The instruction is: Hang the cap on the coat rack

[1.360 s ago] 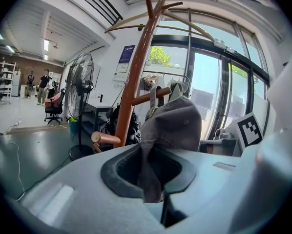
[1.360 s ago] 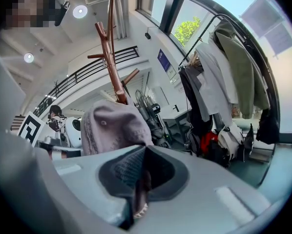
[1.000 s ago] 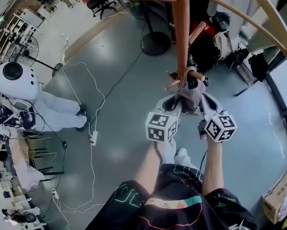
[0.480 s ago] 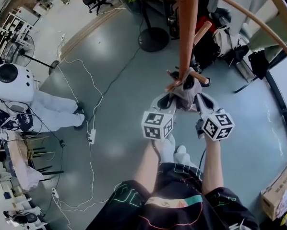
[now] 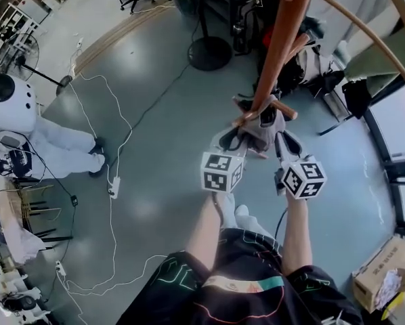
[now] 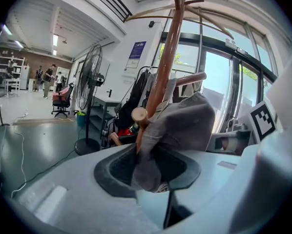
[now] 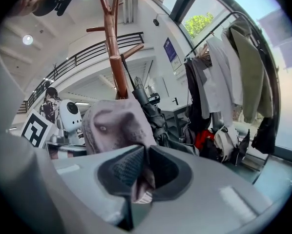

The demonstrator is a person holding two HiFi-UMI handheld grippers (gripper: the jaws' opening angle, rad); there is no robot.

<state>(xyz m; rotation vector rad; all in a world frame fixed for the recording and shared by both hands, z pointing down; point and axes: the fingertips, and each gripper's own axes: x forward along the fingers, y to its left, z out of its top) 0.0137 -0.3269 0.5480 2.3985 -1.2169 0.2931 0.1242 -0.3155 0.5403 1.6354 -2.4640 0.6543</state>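
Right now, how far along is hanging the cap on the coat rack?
Done: the cap looks draped over a peg. In hand: the left hand-held gripper has just been opening its jaws, cloth loose between them; the right hand-held gripper pinches its edge. Left: release that, withdraw both.

Soft matt grey cloth cap [image 6: 185, 126], glossy reddish wooden coat rack [image 6: 165, 57], smooth shiny floor [image 5: 155, 114]

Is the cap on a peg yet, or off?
On, it seems: the cap drapes over a coat rack peg, whose tip shows.
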